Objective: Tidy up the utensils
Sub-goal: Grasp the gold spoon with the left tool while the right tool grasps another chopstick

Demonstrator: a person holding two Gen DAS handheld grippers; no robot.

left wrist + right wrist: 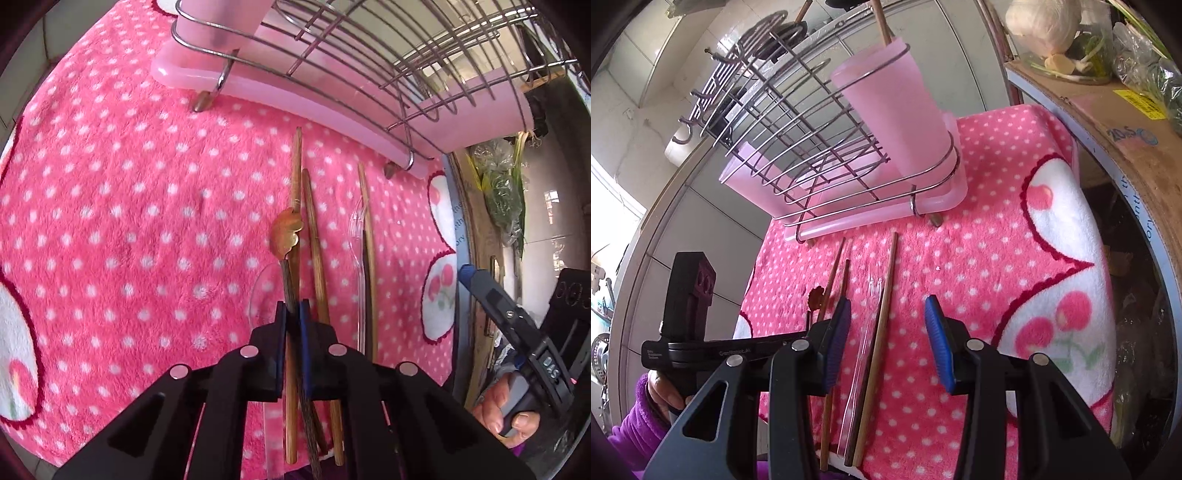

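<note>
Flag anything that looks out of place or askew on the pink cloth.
Nothing looks spilled or broken. The chopsticks, clear fork and spoon lie loose on the cloth instead of in the pink cup, which already holds one stick. Two chopsticks cross near their lower ends.

Open pink blanket (110,221) lies left of the chopsticks (314,236); wire rack (369,55) blocks the far side.
</note>
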